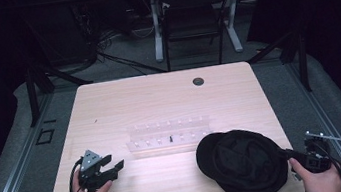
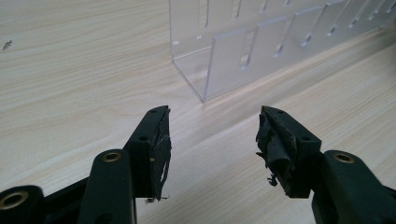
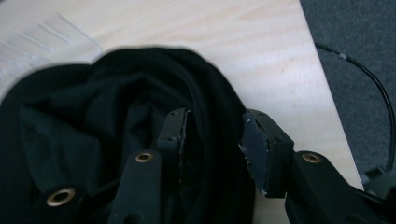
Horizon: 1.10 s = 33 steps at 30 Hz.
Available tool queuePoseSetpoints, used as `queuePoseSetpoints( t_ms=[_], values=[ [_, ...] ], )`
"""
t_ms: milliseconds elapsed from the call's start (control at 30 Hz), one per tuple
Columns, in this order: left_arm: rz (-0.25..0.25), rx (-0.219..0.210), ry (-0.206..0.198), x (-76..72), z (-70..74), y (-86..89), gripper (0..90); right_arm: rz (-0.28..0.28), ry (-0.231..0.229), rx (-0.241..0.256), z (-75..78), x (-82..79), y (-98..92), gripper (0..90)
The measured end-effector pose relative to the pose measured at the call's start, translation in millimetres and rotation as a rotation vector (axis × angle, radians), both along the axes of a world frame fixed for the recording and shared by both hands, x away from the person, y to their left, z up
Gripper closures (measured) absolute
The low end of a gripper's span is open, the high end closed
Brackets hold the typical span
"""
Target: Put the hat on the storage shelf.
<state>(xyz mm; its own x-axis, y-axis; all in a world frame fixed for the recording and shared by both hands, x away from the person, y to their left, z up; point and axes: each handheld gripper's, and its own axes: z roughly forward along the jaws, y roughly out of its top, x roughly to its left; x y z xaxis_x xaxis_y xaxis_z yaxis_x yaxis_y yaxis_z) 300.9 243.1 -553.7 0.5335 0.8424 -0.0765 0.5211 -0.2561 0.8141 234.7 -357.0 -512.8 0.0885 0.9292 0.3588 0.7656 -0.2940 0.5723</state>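
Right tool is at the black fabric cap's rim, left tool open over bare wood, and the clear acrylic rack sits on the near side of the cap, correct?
Not quite. In the high view the clear acrylic rack lies beyond the black fabric cap, toward the table's middle, not nearer. The right tool at the rim and the open left tool are as stated.

One wooden table (image 1: 159, 102) fills the middle of the high view. On it lie two things: one black hat (image 1: 242, 164) and one clear acrylic rack (image 1: 169, 134), built as two stepped rows of slotted dividers. One small dark item (image 1: 170, 138) stands in the rack's front row. One round dark hole (image 1: 198, 81) marks the table's far edge.

Two hand-held grippers are present, the left gripper (image 1: 116, 166) and the right gripper (image 1: 283, 151), each with two black jaws, each held by one hand. One dark chair (image 1: 192, 22) stands beyond the table.
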Motion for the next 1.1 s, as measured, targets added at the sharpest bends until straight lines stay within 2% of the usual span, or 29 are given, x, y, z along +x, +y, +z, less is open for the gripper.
queuePoseSetpoints(
  t_ms=[33, 100, 133, 167, 267, 300, 333, 400, 433, 467, 500, 567, 633, 667, 700, 733, 767, 800, 833, 867, 933, 1000, 1067, 1100],
  values=[
    [0.001, -0.001, 0.001, -0.2, 0.0, -0.1, 44.5, -0.010, -0.009, 0.009, -3.0, -0.9, 1.5, 59.9],
    [0.002, -0.002, -0.001, -0.5, -0.1, -0.5, 44.5, 0.008, 0.023, -0.022, -4.1, -3.8, -1.2, 60.5],
    [0.002, -0.001, 0.000, -0.6, -0.1, -0.6, 44.5, 0.005, 0.016, -0.004, -6.1, -4.4, -2.0, 61.2],
    [0.001, 0.002, 0.003, -0.7, -0.1, -0.8, 44.6, -0.005, 0.028, -0.018, -6.3, -5.6, -3.4, 61.9],
    [-0.005, 0.006, 0.006, -0.7, -0.2, -1.4, 44.5, -0.023, 0.037, -0.014, -8.7, -8.1, -8.3, 64.6],
    [-0.005, 0.006, 0.008, -0.7, -0.4, -1.6, 44.6, -0.020, 0.059, -0.024, -9.0, -8.9, -10.8, 65.9],
    [-0.004, 0.004, 0.005, -0.6, -0.8, -1.9, 44.6, -0.026, 0.055, -0.011, -10.4, -8.7, -11.1, 66.2],
    [-0.004, 0.008, 0.011, -0.8, -0.5, -1.7, 44.6, -0.010, 0.080, -0.011, -10.6, -8.7, -14.0, 67.3],
    [-0.004, 0.008, 0.009, -0.8, -0.4, -1.5, 44.6, -0.024, 0.064, 0.032, -13.8, -7.1, -12.7, 70.1],
    [-0.002, 0.005, 0.004, -0.8, -0.8, -1.6, 44.6, -0.019, 0.075, 0.043, -14.2, -6.5, -13.0, 72.2],
    [-0.002, 0.005, 0.004, -0.9, -0.7, -1.4, 44.6, 0.039, 0.136, -0.022, -10.3, -6.5, -18.5, 74.7],
    [-0.002, 0.005, 0.004, -0.9, -0.6, -1.2, 44.5, 0.052, 0.149, 0.004, -11.8, -3.3, -18.3, 80.0],
    [-0.004, 0.005, 0.006, -0.8, -0.6, -1.0, 44.6, 0.051, 0.157, -0.002, -11.6, -1.7, -18.7, 81.5],
    [-0.003, 0.006, 0.005, -0.8, -0.6, -1.0, 44.6, 0.030, 0.138, 0.045, -14.5, 2.9, -16.6, 85.2],
    [-0.002, 0.007, 0.007, -0.8, -0.6, -1.1, 44.6, 0.042, 0.152, 0.042, -13.2, 4.5, -17.6, 86.0],
    [-0.002, 0.006, 0.007, -0.8, -0.7, -1.1, 44.5, 0.029, 0.124, 0.069, -15.2, 7.3, -15.9, 86.4],
    [-0.002, 0.007, 0.007, -0.7, -0.8, -1.2, 44.6, 0.053, 0.161, 0.028, -12.0, 9.0, -18.5, 86.5],
    [-0.002, 0.007, 0.007, -0.7, -0.8, -1.1, 44.6, 0.058, 0.162, 0.023, -11.7, 12.2, -18.7, 86.6],
    [-0.002, 0.006, 0.007, -0.6, -0.8, -1.1, 44.6, 0.079, 0.181, 0.001, -9.6, 13.8, -20.7, 86.6],
    [-0.003, 0.007, 0.007, -0.6, -0.7, -1.1, 44.6, 0.072, 0.171, 0.019, -10.2, 16.5, -19.7, 86.6],
    [-0.003, 0.006, 0.007, -0.7, -0.7, -1.1, 44.6, 0.080, 0.182, 0.010, -8.7, 21.7, -21.2, 86.6],
    [-0.003, 0.006, 0.007, -0.7, -0.7, -1.1, 44.6, 0.077, 0.160, 0.049, -10.7, 27.6, -20.5, 86.5],
    [-0.003, 0.004, 0.006, -0.7, -1.0, -1.3, 44.6, 0.088, 0.177, 0.044, -9.5, 32.4, -21.4, 86.4],
    [-0.002, 0.006, 0.007, -0.7, -1.0, -1.4, 44.6, 0.100, 0.208, 0.002, -7.3, 34.9, -22.8, 86.3]
  ],
)
